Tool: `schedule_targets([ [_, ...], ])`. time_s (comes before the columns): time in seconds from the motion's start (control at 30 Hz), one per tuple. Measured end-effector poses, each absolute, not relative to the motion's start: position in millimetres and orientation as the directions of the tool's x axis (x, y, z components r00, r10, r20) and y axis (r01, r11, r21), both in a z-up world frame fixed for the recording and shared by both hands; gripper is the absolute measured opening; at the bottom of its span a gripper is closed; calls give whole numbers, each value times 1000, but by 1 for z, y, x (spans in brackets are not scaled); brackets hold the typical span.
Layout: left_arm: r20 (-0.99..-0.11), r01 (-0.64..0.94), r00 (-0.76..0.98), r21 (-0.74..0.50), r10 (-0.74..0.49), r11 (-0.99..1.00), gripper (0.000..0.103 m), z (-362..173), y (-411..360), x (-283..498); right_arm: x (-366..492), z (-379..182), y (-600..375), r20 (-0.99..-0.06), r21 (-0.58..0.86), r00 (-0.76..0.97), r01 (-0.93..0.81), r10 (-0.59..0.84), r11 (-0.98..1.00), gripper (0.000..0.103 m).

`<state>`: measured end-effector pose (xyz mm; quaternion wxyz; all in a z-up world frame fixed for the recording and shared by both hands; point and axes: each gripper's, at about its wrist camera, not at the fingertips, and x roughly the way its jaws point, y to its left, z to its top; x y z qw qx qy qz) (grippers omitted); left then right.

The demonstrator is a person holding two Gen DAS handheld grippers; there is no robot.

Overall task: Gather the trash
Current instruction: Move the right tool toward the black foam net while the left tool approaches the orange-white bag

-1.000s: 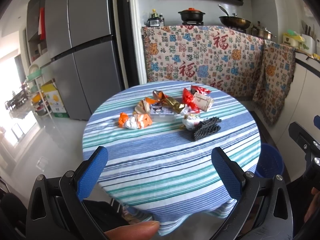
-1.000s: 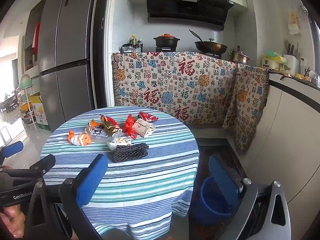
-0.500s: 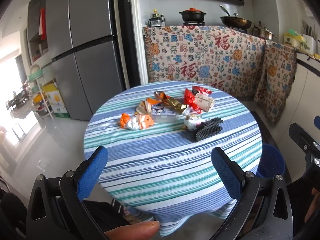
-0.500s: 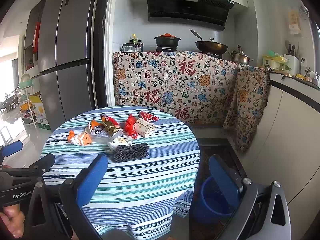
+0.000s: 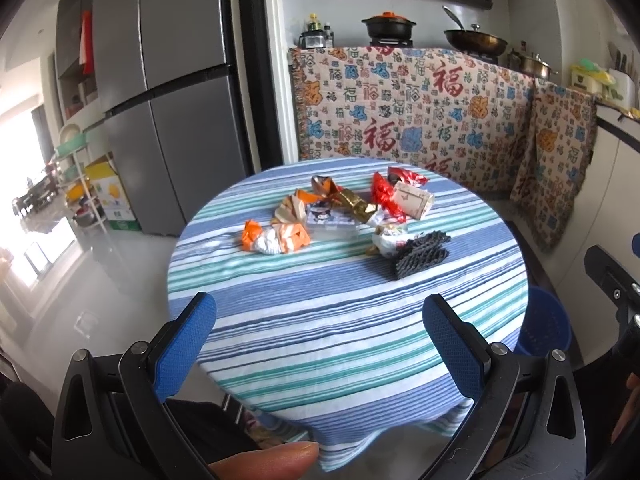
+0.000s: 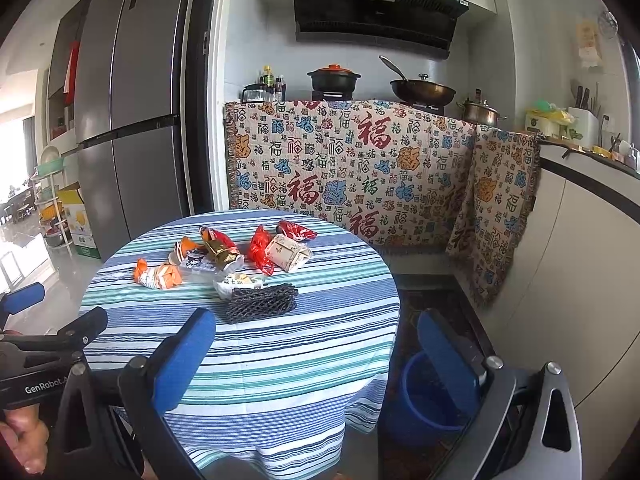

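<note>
Several crumpled wrappers lie in a cluster on the far half of a round table (image 5: 344, 320) (image 6: 280, 344) with a striped cloth: an orange wrapper (image 5: 276, 238) (image 6: 158, 275), a gold one (image 5: 354, 202) (image 6: 222, 252), a red one (image 5: 382, 194) (image 6: 260, 250), a beige packet (image 5: 412, 202) (image 6: 288, 254) and a black mesh piece (image 5: 420, 254) (image 6: 260, 303). My left gripper (image 5: 320, 340) hangs open over the near table edge, empty. My right gripper (image 6: 316, 358) is open and empty at the table's near right. A blue bin (image 6: 430, 394) (image 5: 546, 322) stands on the floor right of the table.
A grey fridge (image 5: 160, 92) stands behind the table at left. A patterned cloth (image 6: 352, 168) drapes over the counter behind, with a pot (image 6: 334, 76) and a wok (image 6: 422, 88) on the stove. White cabinets (image 6: 580, 264) run along the right. A shelf rack (image 5: 80, 184) is far left.
Both grippers have drifted slightly back and up from the table, which looks a little smaller. Jaws stay open; the trash has not moved.
</note>
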<state>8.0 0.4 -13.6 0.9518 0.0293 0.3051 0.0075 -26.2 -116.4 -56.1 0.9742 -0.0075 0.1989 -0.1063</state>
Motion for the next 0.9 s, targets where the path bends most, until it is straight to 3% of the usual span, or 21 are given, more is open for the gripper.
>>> schedule_targets([
  [0.5,-624,-44,778,57,70,997,103,-41,22,26,-4,-80,-112,-429,-73,879,194,-207,978,103],
  [0.9,-717,-83,692,35,83,996,102,-102,52,83,62,-140,-107,-539,-69,832,110,-130,992,103],
])
